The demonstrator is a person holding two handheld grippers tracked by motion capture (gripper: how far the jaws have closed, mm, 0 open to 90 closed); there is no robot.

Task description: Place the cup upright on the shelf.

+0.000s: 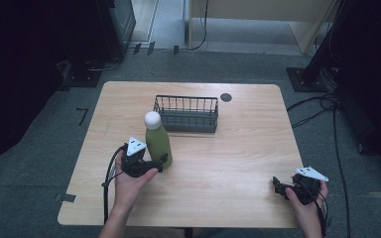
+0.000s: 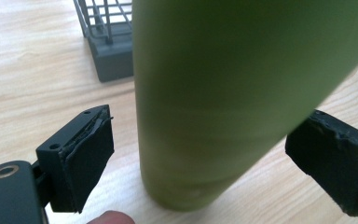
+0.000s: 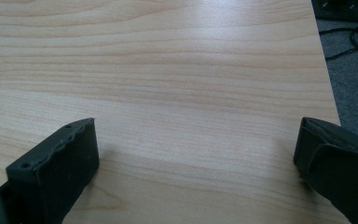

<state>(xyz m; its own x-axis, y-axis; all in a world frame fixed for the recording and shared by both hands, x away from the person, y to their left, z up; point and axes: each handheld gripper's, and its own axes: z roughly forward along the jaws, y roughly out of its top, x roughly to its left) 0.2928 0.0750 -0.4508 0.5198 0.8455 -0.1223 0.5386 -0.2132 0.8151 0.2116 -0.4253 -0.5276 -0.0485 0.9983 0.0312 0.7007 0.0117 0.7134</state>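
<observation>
The person's left forearm comes up from the near edge of the light wooden table (image 1: 238,148) and angles slightly toward the middle, the hand wrapped around the body of the left gripper (image 1: 162,161) with its grey three-cornered plate on top and a black cable looping down past the wrist. That gripper lies roughly level, its nose pointing to the right at the foot of the tall matte green bottle with a round white cap (image 1: 157,141). The bottle stands upright on the table, left of centre, just in front of the near left corner of the dark grey wire basket (image 1: 186,114). In the left gripper view the bottle's green body (image 2: 223,102) sits between the two black pads (image 2: 86,161); a strip of table shows between the left pad and the bottle, and the right pad does not visibly press on it either, so the claw brackets the bottle low down without clamping it. A fingertip peeks in at the bottom edge of that view.

The right hand rests at the near right corner of the table, wrist bent a little inward, holding the right gripper (image 1: 278,185) low and pointing left. In the right gripper view its jaws stand wide apart over bare wood, nothing between them.
</observation>
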